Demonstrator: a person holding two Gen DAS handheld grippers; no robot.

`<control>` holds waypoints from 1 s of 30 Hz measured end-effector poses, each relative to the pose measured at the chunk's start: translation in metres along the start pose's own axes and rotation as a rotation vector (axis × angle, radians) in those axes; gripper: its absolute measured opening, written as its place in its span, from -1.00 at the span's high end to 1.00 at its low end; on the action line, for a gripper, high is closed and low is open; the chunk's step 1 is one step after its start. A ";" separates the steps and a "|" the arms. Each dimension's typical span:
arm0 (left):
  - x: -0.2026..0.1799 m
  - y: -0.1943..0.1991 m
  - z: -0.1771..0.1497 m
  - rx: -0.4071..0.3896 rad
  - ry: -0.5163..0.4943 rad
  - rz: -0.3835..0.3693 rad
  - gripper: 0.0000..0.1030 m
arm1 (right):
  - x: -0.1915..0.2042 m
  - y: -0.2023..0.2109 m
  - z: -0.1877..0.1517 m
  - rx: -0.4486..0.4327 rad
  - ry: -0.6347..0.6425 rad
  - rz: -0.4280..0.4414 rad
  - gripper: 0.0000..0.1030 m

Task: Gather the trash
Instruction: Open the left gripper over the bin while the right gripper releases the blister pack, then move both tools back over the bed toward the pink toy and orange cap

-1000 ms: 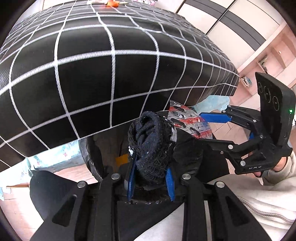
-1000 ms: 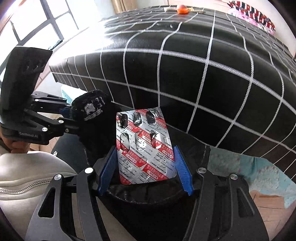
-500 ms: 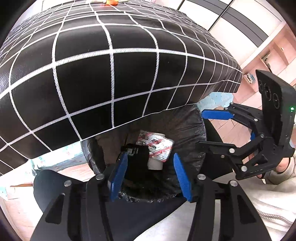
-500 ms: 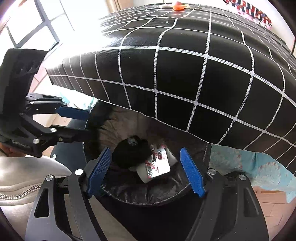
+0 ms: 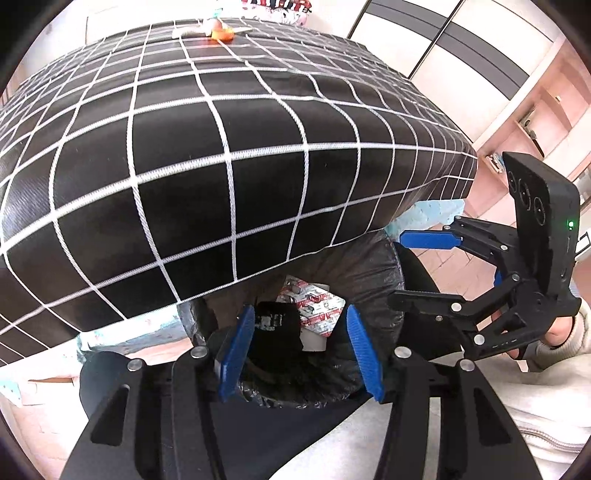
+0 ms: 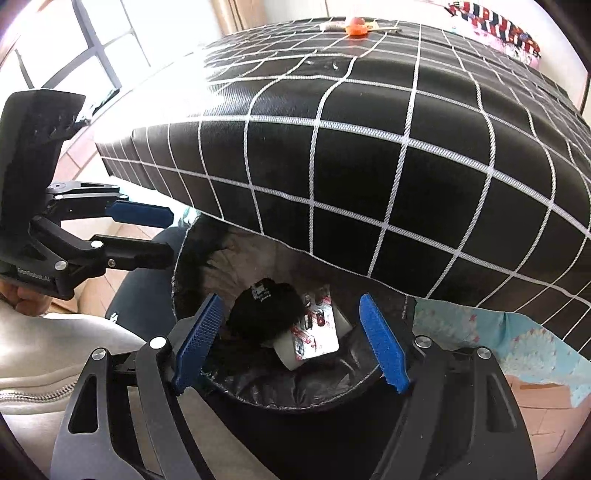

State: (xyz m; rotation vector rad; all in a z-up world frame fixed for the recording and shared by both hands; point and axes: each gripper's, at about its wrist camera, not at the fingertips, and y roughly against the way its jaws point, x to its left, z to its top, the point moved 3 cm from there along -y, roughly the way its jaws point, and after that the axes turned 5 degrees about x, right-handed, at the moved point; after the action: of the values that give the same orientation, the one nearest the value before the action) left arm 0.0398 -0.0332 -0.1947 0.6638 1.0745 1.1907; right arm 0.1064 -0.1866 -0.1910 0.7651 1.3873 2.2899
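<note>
Two pieces of trash are already in the bin (image 6: 280, 400). It is a round black bin with a black bag inside, and it sits at the bottom middle of both pictures, just under the edge of the counter (image 6: 406, 184). The counter has a black cover with white lines.

Inside the bin lies a black sock (image 6: 267, 310), rolled into a ball. Right beside it, touching it, is a shiny pill pack (image 6: 317, 332) with red print. The pill pack lies on top of a white thing (image 6: 291, 354) that looks like a cup or tube; what it really is cannot be told.

The left gripper (image 5: 301, 347) is at the bottom of the left wrist picture, above the bin. Its jaws have just been opening and now stand partly apart with nothing pressed between them. The sock shows down in the bin between the blue pads, not held.

The right gripper (image 6: 291, 343) is at the bottom of the right wrist picture, also above the bin. Its jaws have just been opening too and now stand wide, with nothing in them.

So this drop looks done. More is probably left to do. Far away, at the top of both pictures, an orange thing (image 6: 356, 28) and some small pale bits lie on the counter. These may be trash to fetch next.
</note>
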 end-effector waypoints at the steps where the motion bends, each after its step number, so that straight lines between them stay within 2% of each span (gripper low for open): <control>1: -0.001 0.003 0.000 -0.003 -0.005 0.002 0.02 | 0.000 0.002 0.001 -0.005 0.002 0.003 -0.49; 15: -0.020 0.055 0.038 -0.153 -0.092 0.034 0.02 | 0.001 0.044 0.028 -0.115 0.040 -0.022 -0.49; 30: 0.001 0.088 0.092 -0.267 -0.082 0.067 0.02 | -0.004 0.069 0.074 -0.212 0.089 -0.061 -0.49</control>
State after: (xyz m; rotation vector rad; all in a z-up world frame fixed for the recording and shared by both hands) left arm 0.0889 0.0033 -0.0829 0.5384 0.8112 1.3257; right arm 0.1529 -0.1688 -0.1029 0.5539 1.1625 2.3998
